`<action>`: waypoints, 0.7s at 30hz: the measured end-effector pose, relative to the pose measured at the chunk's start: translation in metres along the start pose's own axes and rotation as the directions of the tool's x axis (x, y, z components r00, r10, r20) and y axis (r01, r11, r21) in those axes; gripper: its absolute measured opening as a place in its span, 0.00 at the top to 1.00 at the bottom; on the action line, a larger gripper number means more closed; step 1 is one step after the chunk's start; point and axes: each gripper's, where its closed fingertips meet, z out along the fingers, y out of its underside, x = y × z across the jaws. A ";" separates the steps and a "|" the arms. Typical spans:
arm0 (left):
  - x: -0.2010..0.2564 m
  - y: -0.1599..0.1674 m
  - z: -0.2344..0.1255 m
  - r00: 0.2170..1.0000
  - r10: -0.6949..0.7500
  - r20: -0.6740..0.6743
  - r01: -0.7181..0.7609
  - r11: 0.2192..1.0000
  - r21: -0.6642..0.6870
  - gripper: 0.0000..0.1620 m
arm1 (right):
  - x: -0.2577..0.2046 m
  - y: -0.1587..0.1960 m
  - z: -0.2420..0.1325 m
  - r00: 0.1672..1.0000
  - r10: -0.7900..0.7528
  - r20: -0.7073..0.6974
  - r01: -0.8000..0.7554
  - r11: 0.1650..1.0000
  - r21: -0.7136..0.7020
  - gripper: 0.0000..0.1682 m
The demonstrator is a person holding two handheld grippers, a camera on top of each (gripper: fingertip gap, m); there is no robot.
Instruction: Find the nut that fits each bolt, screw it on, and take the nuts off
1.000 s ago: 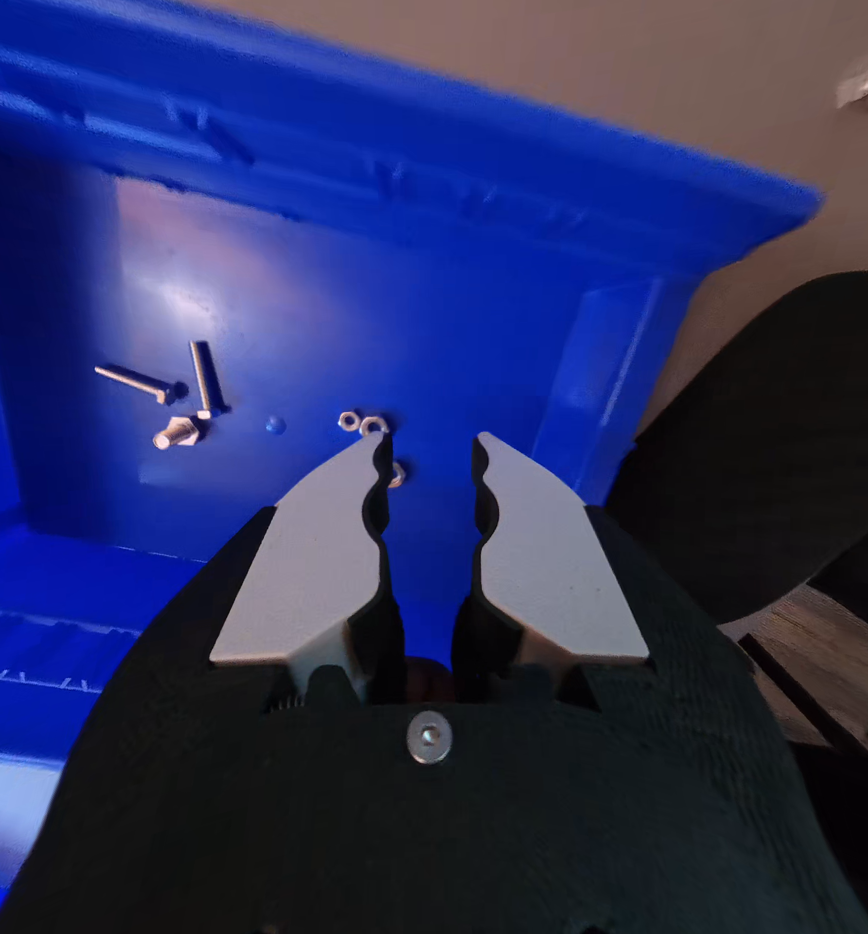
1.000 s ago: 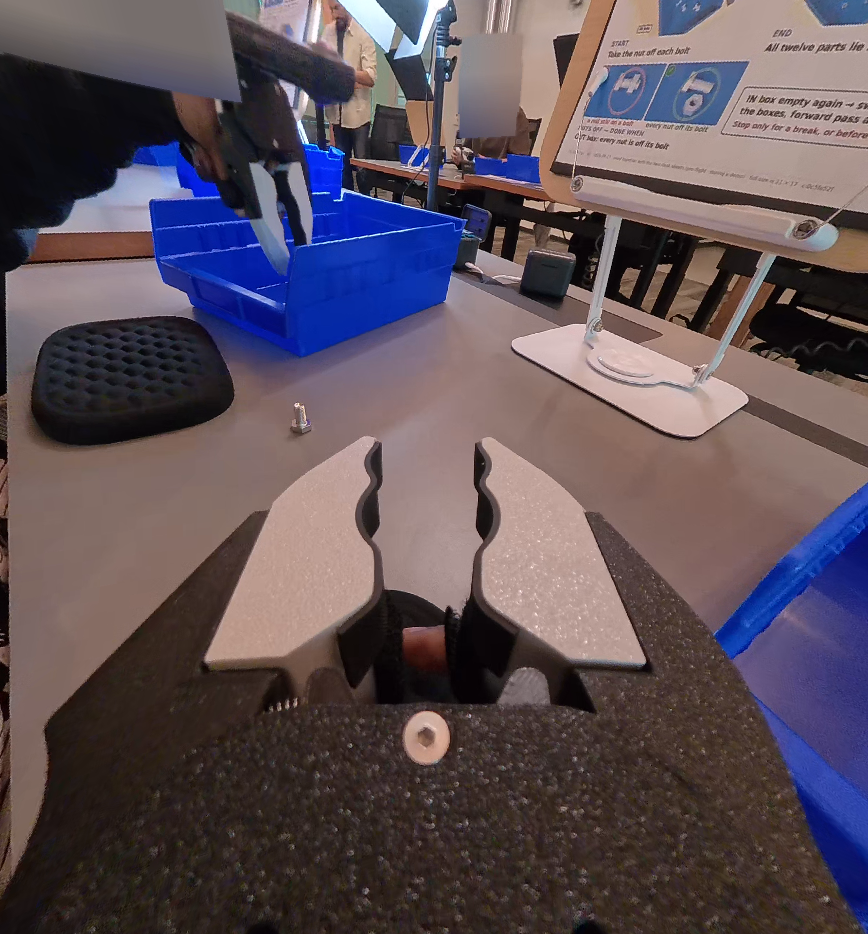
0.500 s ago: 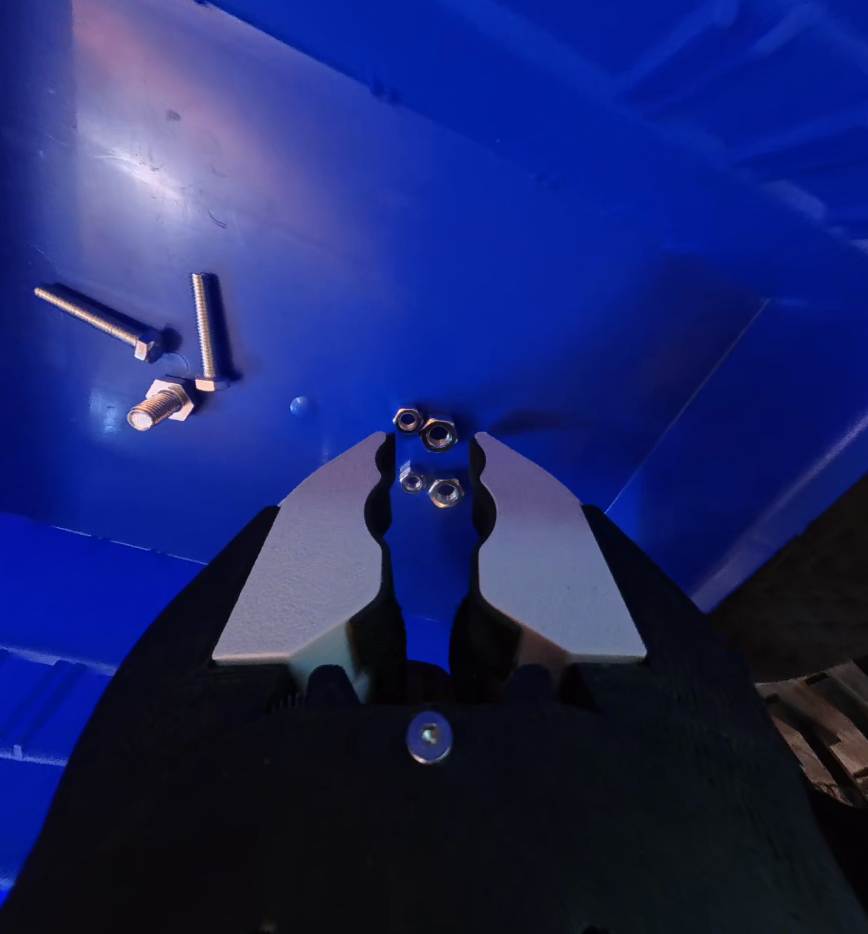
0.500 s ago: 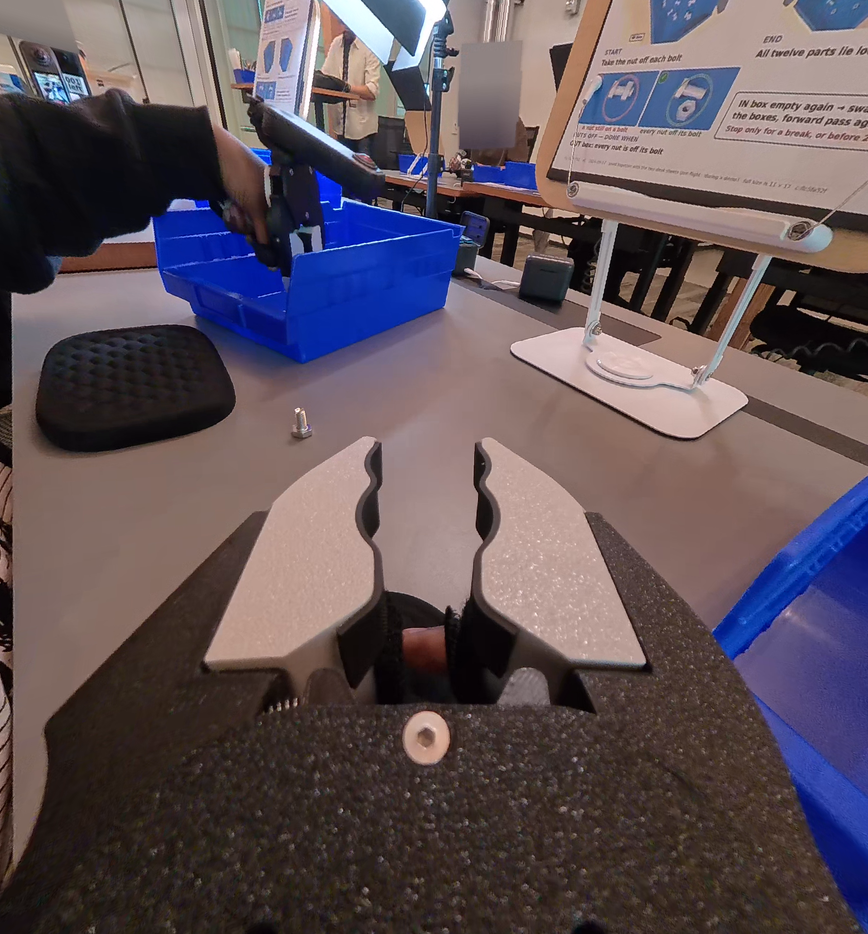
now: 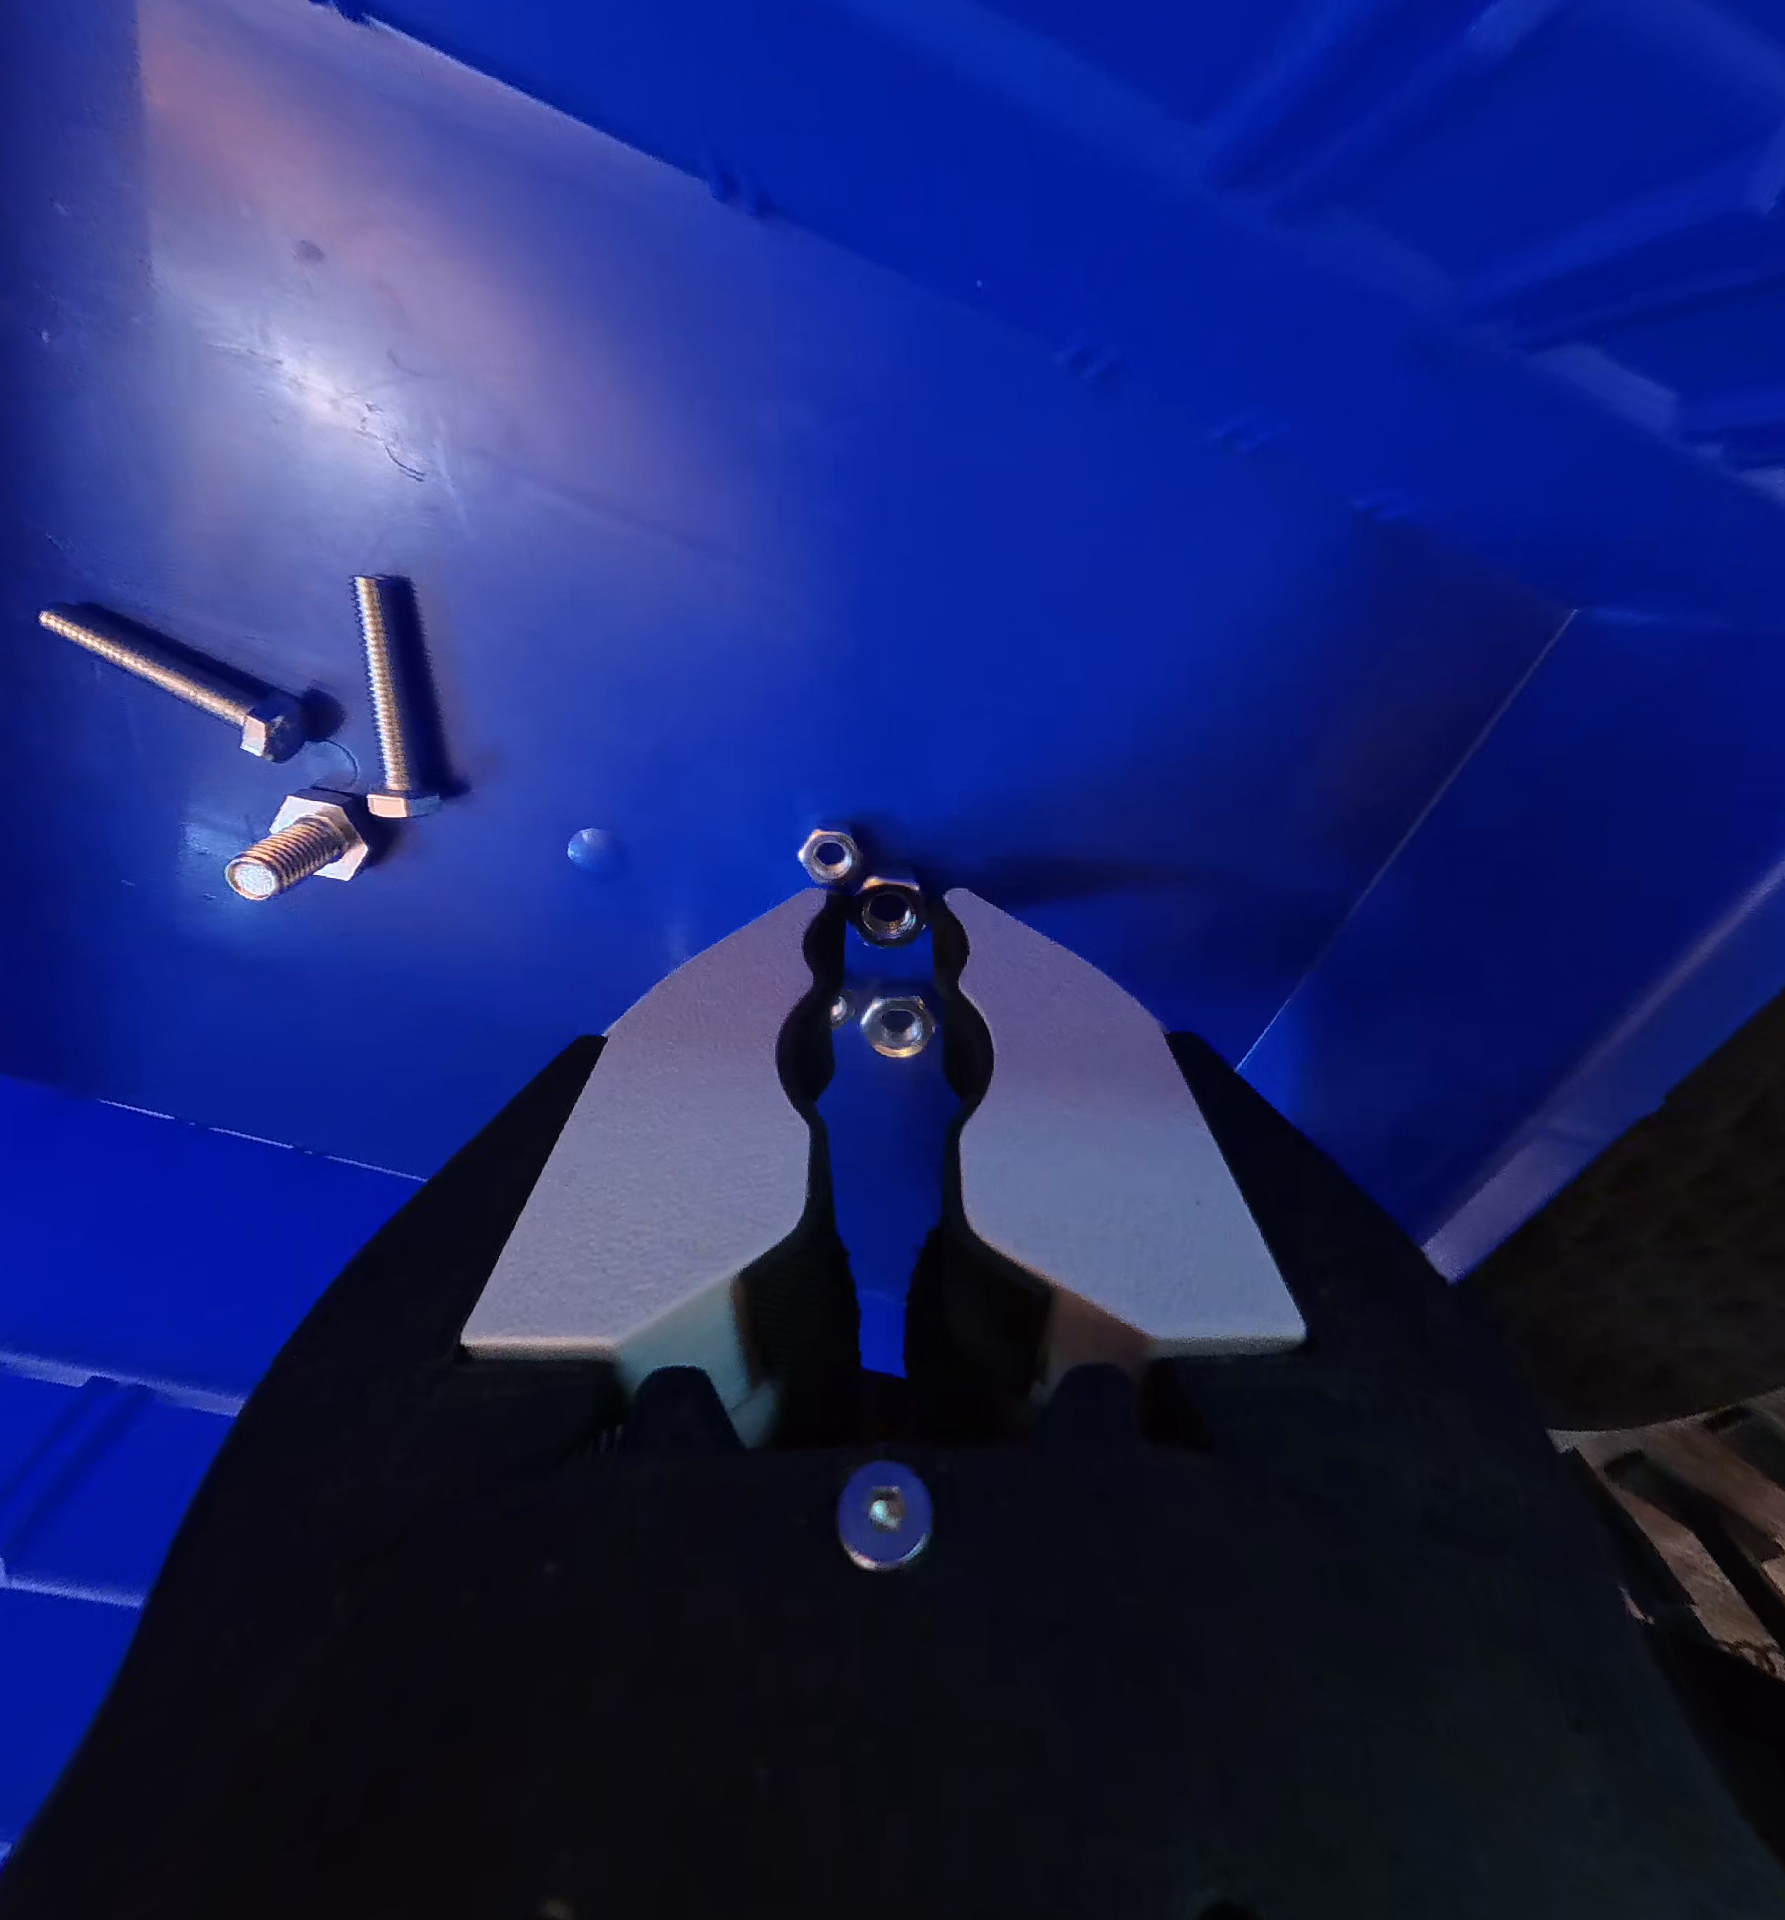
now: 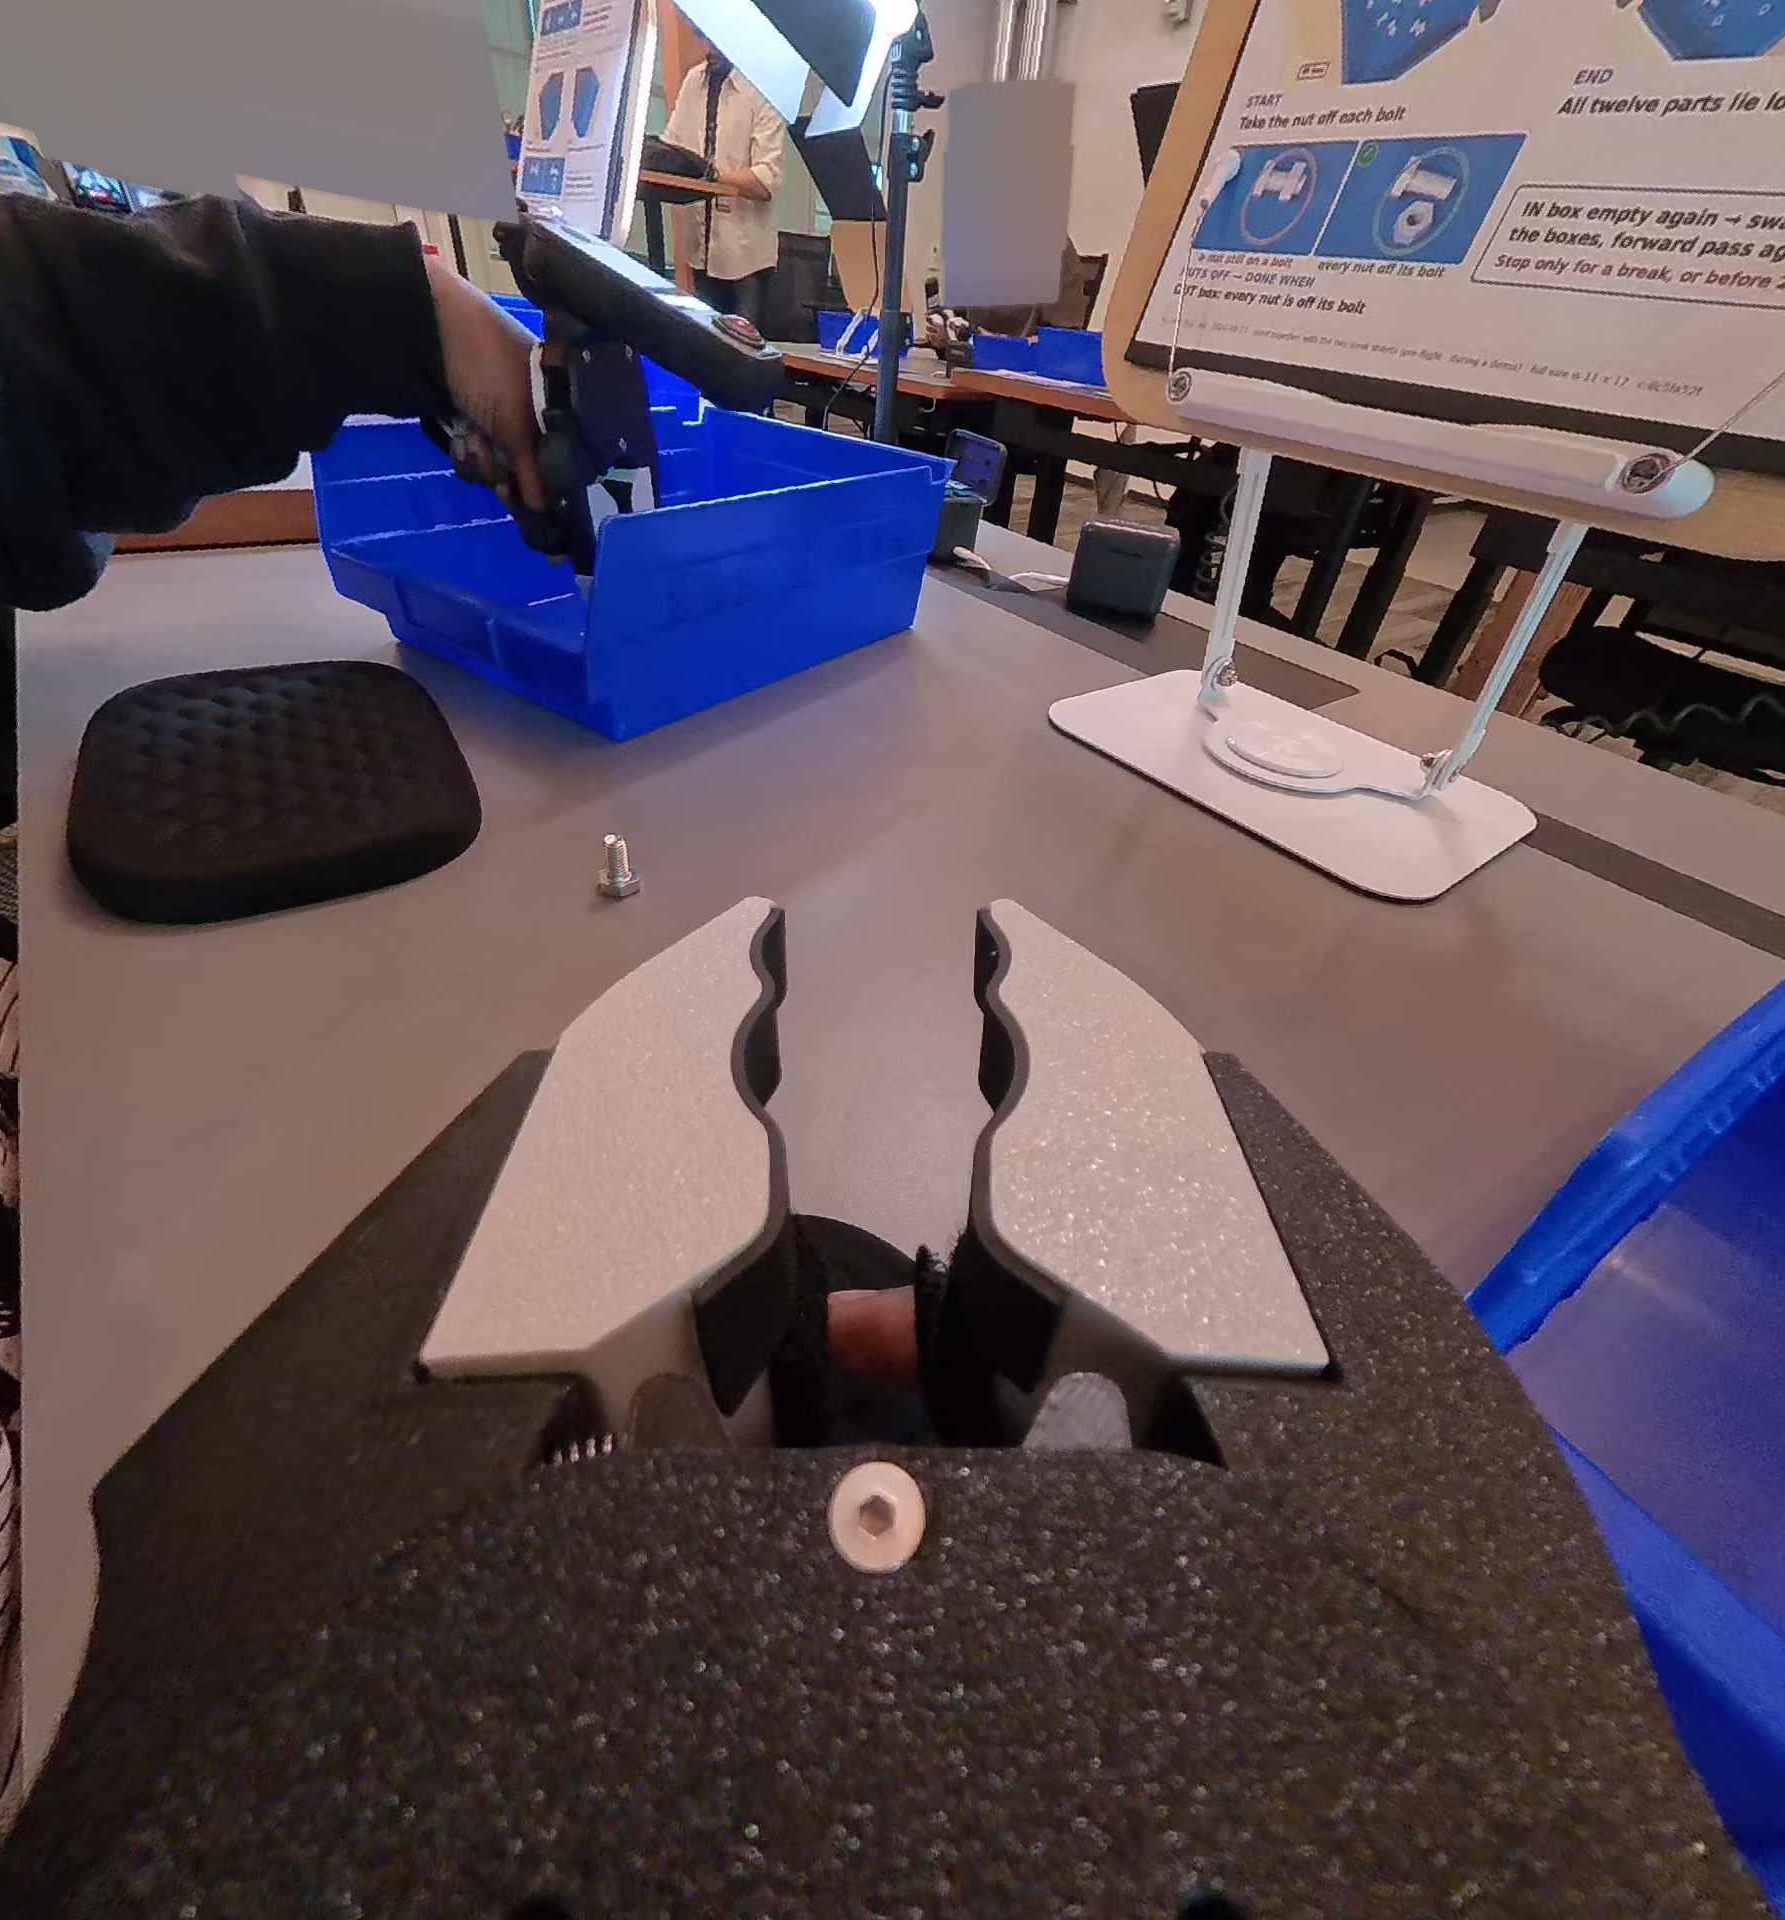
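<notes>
1. In the left wrist view, three bolts (image 5: 244,686) lie on the bin (image 5: 971,468) floor at the left of the frame, heads close together.
2. A cluster of nuts (image 5: 890,912) sits at centre frame, right of the bolts; one lies between the tips of the left gripper (image 5: 883,904), another further back between its fingers.
3. In the right wrist view, the table (image 6: 971,831) carries a pad (image 6: 264,784) at left, the far bin (image 6: 763,582) behind it, and a stand (image 6: 1293,779) at right.
4. A lone bolt (image 6: 616,865) stands on the table just before the right gripper (image 6: 880,920), right of the pad.
5. A second bin (image 6: 1698,1195) fills the lower right edge.
</notes>
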 end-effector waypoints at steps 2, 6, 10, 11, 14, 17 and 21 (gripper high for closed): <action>0.000 0.002 -0.004 1.000 0.007 0.010 -0.007 1.000 -0.006 0.90 | 0.000 0.000 0.000 1.000 0.000 0.000 0.000 1.000 0.001 0.79; 0.006 -0.003 -0.035 0.997 0.048 0.065 -0.051 0.998 0.039 0.90 | 0.000 0.000 0.000 1.000 0.003 0.001 -0.003 1.000 -0.002 0.79; 0.040 -0.030 -0.086 0.976 0.164 0.142 -0.188 0.968 0.169 0.90 | 0.000 0.001 0.000 1.000 0.001 0.000 -0.001 1.000 -0.003 0.79; 0.053 -0.039 -0.098 0.966 0.203 0.162 -0.234 0.951 0.203 0.90 | 0.000 0.001 0.000 1.000 0.001 0.001 -0.001 1.000 -0.003 0.79; 0.107 -0.068 -0.125 0.919 0.351 0.181 -0.393 0.864 0.314 0.90 | 0.000 0.001 0.000 1.000 -0.005 0.000 0.005 1.000 -0.004 0.79; 0.170 -0.092 -0.128 0.838 0.520 0.164 -0.541 0.758 0.364 0.90 | -0.001 0.001 0.000 1.000 -0.008 0.000 0.008 1.000 -0.003 0.79; 0.228 -0.115 -0.090 0.752 0.649 0.113 -0.646 0.693 0.319 0.90 | -0.001 0.000 0.000 1.000 -0.014 -0.002 0.014 1.000 0.004 0.79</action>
